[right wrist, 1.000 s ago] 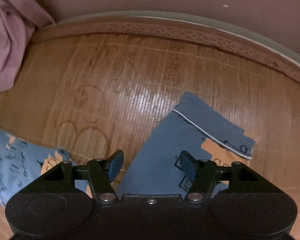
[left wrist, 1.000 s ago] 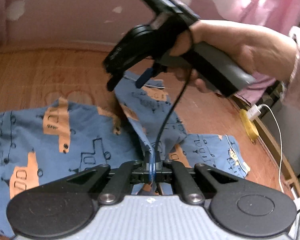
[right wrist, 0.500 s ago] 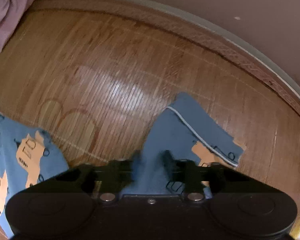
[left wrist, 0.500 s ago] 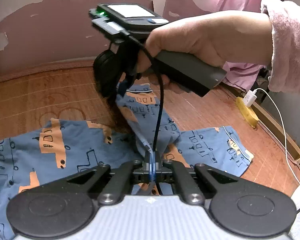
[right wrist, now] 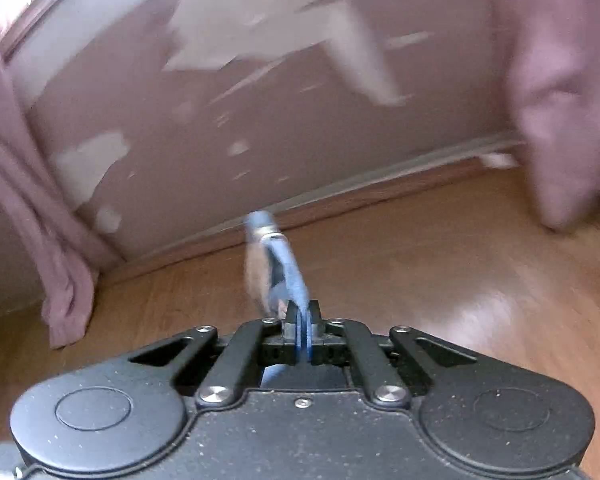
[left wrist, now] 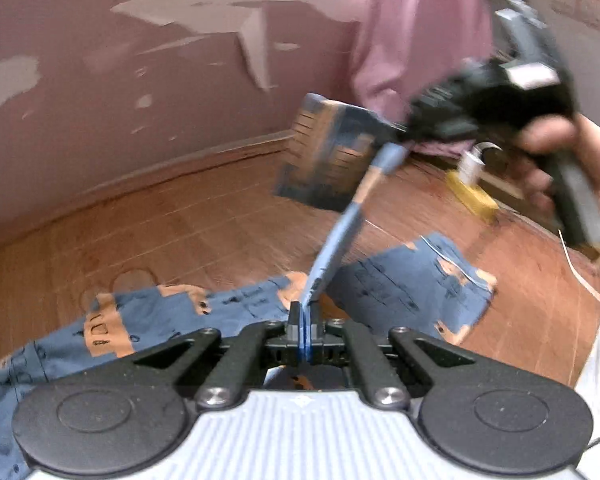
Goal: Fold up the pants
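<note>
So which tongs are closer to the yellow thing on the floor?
Right. The right tongs hang in the air just above and left of the yellow thing; the left tongs are farther back, over the pants.

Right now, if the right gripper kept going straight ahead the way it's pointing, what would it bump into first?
Probably the peeling pink wall. The right gripper is shut on the pants, which stick out in front of it. Beyond them lies bare wooden floor, then the wall, though blur makes depth uncertain.

A woven bamboo mat (left wrist: 204,224) carries the blue printed pants (left wrist: 412,284), spread flat across it, and a yellow block (left wrist: 474,200) near its edge.
</note>
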Motion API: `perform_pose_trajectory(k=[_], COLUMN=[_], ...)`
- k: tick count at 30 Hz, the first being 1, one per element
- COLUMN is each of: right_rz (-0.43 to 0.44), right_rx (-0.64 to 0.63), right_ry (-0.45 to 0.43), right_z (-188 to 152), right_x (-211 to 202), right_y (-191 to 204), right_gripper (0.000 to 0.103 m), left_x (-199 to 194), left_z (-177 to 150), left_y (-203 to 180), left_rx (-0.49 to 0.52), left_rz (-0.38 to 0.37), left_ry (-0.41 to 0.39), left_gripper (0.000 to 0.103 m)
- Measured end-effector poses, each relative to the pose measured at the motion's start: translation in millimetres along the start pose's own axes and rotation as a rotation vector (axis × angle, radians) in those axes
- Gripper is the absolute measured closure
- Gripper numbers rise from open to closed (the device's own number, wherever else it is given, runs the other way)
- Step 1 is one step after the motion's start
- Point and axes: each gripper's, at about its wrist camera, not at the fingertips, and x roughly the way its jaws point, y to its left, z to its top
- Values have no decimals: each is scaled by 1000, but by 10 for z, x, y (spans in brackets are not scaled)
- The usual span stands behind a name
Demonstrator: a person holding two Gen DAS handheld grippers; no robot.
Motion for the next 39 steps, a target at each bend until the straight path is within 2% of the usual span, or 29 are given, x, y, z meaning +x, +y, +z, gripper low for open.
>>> perform_pose_trajectory(k=[3, 6, 8, 10, 11, 12, 14, 18, 21, 25, 28, 30, 32, 33, 37, 39], right_rz=[-84, -118, -131, -136, -140, -147, -165, -232, -246, -296, -363, -353, -318, -307, -296, -296], right_rx=[63, 218, 303, 330, 326, 306, 230, 50, -133, -433, -763, -882, -919, -931, -940, -897], right_ry=[-3, 73, 94, 109, 115, 120, 131, 134, 189, 191, 115, 97, 110, 124, 101, 107], right_z=[-547, -1043, -1301, -1455, -1486, -1488, -1454, -1443, -1503, -1658, -1809, -1848, -1861, -1865, -1776, -1722], right_x=[-375, -392, -392, -362, -346, -330, -321, -343, -331, -308, -314, -256, -165, -106, 22, 37], right_y=[-279, -569, -673, -721, -721, -698, -627, -445, -253, 190, 461, 491, 489, 500, 501, 481], right_gripper=[102, 102, 101, 99, 92, 82, 75, 50, 39, 39, 39, 40, 44, 49, 64, 86], left_x=[25, 126, 173, 202, 216, 226, 245, 300, 328, 342, 338, 335, 334, 332, 325, 325], left_z=[-101, -249, -330, -390, -400, -406, -405, -398, -413, -425, -432, -437, -439, -440, -437, -436], left_y=[-256, -482, -575, -611, -622, -626, -620, -615, -632, -641, -617, -603, -596, -596, -604, -608], left_rx=[92, 176, 217, 242, 242, 235, 216, 205, 216, 225, 208, 200, 195, 195, 194, 194], left_rz=[10, 34, 52, 73, 78, 81, 82, 84, 79, 77, 70, 67, 66, 65, 67, 69], left_ry=[35, 92, 120, 138, 146, 156, 171, 193, 207, 216, 223, 227, 227, 226, 224, 224], left_gripper=[102, 102, 102, 102, 102, 102, 102, 102, 102, 102, 102, 102, 102, 102, 102, 102])
